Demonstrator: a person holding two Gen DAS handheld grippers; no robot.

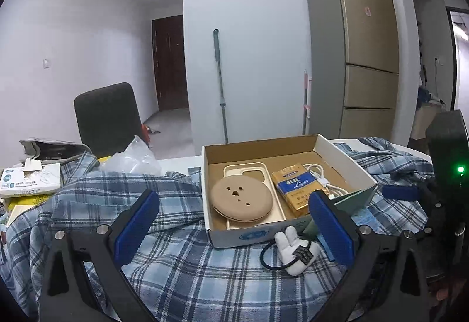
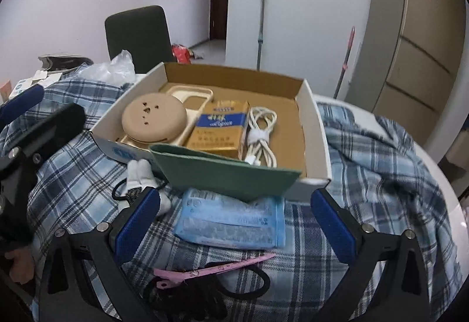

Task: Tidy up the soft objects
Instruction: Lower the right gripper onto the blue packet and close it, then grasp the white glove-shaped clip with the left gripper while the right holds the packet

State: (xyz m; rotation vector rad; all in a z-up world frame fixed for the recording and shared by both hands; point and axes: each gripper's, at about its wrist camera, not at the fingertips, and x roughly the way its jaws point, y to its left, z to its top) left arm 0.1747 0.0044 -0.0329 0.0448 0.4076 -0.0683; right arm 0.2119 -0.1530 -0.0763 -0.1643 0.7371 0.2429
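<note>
While fingers gape, box [image 2: 318,143] holds cushion [image 2: 154,116], cable [image 2: 261,131].

The box's [image 2: 318,128] right half lies bare; its near wall is blocked by the green sleeve [image 2: 225,175].

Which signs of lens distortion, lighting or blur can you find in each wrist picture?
Left wrist view: the fridge leans and bows, corners go black, and a green light glares. Right wrist view: the cardboard box bulges outward, the plaid shirt is slightly soft, and light is dim and bluish.
</note>
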